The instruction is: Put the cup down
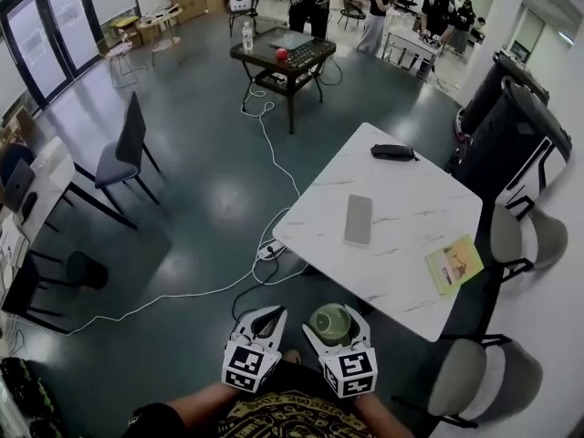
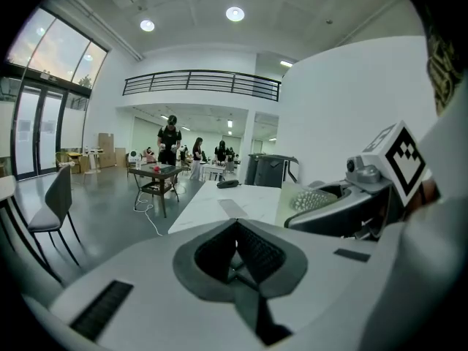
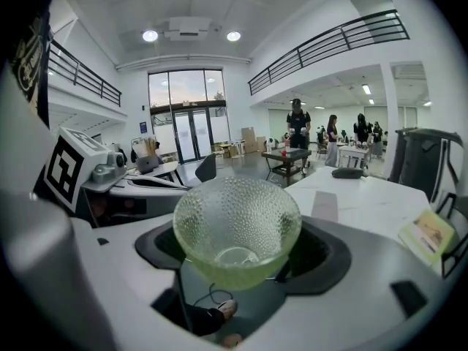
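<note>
Right gripper clamped on lower wall of dimpled green glass cup. Likely rigid, light, slick, breakable: keep grip low, lower gently onto table. Left gripper closed, empty.

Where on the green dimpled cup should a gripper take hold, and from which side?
Grip the cup low on its outer wall, one jaw on each side, coming in level from the side. It sits upright, with a wide flared mouth narrowing toward the base, so the lower body probably fits best between the jaws. The right gripper holds it this way now.
</note>
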A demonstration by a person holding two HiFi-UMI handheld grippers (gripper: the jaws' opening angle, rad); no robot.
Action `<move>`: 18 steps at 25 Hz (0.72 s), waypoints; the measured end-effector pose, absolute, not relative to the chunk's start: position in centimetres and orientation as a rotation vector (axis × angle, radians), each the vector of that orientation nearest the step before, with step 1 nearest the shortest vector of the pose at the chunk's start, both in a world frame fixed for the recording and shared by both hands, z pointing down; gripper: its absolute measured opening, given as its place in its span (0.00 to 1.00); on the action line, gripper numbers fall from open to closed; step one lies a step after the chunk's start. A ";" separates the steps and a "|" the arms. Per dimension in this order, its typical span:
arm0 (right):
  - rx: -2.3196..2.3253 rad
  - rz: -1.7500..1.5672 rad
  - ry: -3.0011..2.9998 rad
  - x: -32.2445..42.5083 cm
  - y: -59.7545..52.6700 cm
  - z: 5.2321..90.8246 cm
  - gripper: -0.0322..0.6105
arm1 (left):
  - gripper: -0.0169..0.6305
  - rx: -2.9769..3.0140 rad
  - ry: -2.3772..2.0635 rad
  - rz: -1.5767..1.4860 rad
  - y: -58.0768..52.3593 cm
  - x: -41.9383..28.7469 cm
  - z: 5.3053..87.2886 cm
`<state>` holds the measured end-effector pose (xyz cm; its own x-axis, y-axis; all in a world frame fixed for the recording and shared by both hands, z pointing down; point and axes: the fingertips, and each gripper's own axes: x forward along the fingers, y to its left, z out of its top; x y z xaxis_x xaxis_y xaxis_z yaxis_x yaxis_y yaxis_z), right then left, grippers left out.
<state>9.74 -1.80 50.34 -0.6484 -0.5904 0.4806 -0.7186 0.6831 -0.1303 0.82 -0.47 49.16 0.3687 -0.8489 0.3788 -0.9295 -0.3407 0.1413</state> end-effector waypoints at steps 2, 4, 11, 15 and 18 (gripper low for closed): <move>1.056 0.444 -2.473 9.9 -3.0 50.4 0.65 | 0.04 2.323 -1.531 0.340 -2.0 0.8 49.2; 1.092 0.448 -2.457 10.0 -4.1 50.3 0.65 | 0.04 2.345 -1.501 0.338 -3.6 0.8 49.1; 1.231 0.444 -2.395 10.4 -7.8 49.4 0.65 | 0.04 2.449 -1.381 0.320 -8.5 1.4 48.1; 1.302 0.447 -2.356 10.6 -9.2 49.1 0.65 | 0.04 2.488 -1.324 0.304 -10.6 1.4 47.7; 1.353 0.442 -2.327 10.7 -10.2 48.9 0.65 | 0.04 2.518 -1.285 0.293 -11.8 1.4 47.6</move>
